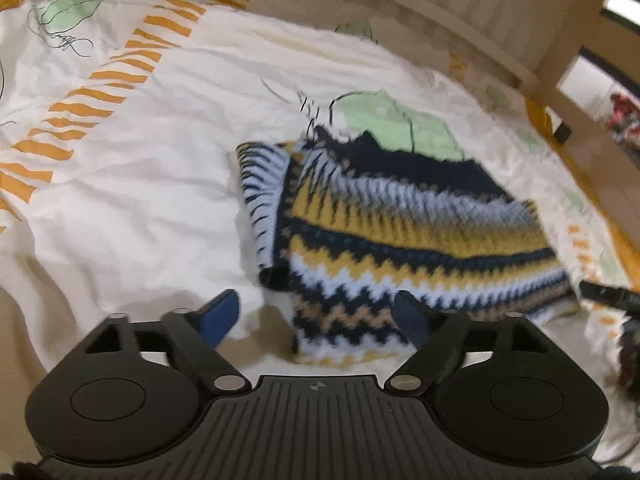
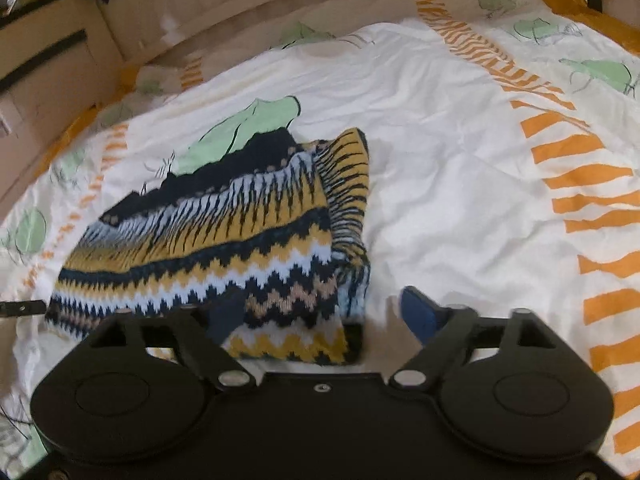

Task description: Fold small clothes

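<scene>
Where the bedsheet [image 1: 132,168] lies white and rumpled, printed with orange dashes and green leaf shapes, a knitted sweater [image 1: 400,232] rests folded into a rough rectangle — zigzag bands of navy, mustard, pale blue and tan. One side is turned inward: in the left wrist view that folded flap lies along the sweater's left edge, in the right wrist view along its right edge [image 2: 240,240].

Left gripper [image 1: 316,316]: jaws spread wide, nothing between the blue pads. Left pad [image 1: 220,312] is over bare sheet just beside the sweater's near left corner. Right pad [image 1: 412,316] overlaps the knit's near hem in the picture; whether it touches the fabric or hovers above it cannot be told, the frame being motion-blurred.

Right gripper [image 2: 320,314]: also spread wide, holding nothing. Its left pad [image 2: 228,312] sits over the near hem of the sweater, dark against the zigzags; its right pad [image 2: 418,308] is over plain sheet, just beside the folded edge. The sweater's near right corner falls between the two pads.

A dark tip at the right edge of the left view [image 1: 608,292] appears to be the other tool, near the sweater's far side.

Pale wooden bed frame [image 2: 280,8] curves behind the sheet
</scene>
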The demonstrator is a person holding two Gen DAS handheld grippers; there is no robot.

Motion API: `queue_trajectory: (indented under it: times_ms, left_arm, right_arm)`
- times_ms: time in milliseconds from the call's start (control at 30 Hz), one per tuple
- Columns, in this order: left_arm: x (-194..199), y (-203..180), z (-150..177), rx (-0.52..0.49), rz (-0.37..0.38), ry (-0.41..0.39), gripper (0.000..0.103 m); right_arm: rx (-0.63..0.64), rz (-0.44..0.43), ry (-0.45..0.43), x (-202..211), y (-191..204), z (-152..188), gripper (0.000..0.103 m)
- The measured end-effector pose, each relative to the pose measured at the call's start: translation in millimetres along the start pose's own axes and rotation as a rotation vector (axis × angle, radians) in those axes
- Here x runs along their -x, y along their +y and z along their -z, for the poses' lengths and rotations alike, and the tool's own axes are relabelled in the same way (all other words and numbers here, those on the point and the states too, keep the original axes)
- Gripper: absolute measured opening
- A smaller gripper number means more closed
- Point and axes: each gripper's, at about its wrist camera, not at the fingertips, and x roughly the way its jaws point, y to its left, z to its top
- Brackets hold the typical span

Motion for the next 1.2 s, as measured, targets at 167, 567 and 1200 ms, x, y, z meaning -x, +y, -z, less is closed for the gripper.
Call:
queue_trajectory:
  times_ms: [167, 567, 1200]
  left_arm:
    - [2, -29, -10, 0.002, -0.019, -0.052, 0.095]
    - [-74, -132, -50, -0.186, -0.111, -0.021, 0.095]
    - [-164, -144, -42, -0.273, -0.243, 0.116, 0.103]
  right_arm:
    - [-0.034, -0.01, 0.002, -4, -2, -4, 0.102]
    - [0.024, 0.015, 0.026, -12, 8, -7, 0.103]
    - [-0.003, -0.024, 0.037, -13, 5, -15, 0.103]
